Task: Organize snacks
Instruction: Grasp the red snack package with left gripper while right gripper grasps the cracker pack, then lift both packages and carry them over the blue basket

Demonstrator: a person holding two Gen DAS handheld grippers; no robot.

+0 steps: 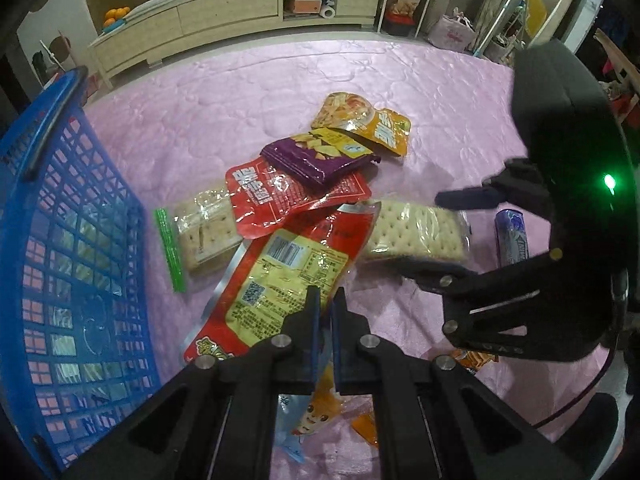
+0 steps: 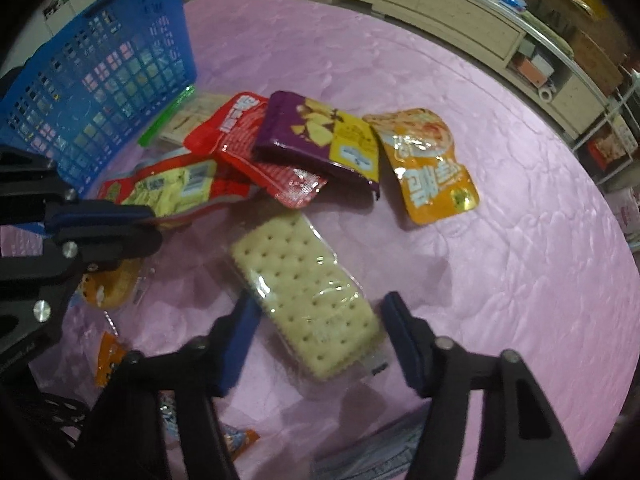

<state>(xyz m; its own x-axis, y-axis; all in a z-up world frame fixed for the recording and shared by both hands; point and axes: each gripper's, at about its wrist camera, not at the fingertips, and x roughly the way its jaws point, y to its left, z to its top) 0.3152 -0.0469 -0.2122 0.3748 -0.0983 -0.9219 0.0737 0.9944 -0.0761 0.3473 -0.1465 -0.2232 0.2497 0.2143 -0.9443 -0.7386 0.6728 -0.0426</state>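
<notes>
Pink quilted cloth covers the work surface, with a long pale wooden cabinet behind it. At the edge of the cloth we see a blue plastic lattice basket with a dark handle; through its mesh we can make out nothing clearly, so we cannot tell what it holds.

Beside the basket lies a loose pile of snacks. A clear-wrapped cracker pack with a green sealed edge lies nearest the basket, partly under a red foil pouch. A purple and yellow snack packet rests on that pouch, and an orange pouch printed with a noodle picture lies just beyond it. A large red and yellow bag bearing a barcode lies in front of them.

The left gripper has its jaws drawn together, just above the near end of the large bag; we cannot tell whether they pinch it.

The right gripper has its jaws apart on either side of a second clear-wrapped rectangular cracker pack. The pack lies flat on the cloth between the blue pads, which do not press on it. A blue cylindrical tube lies just beyond this gripper.
</notes>
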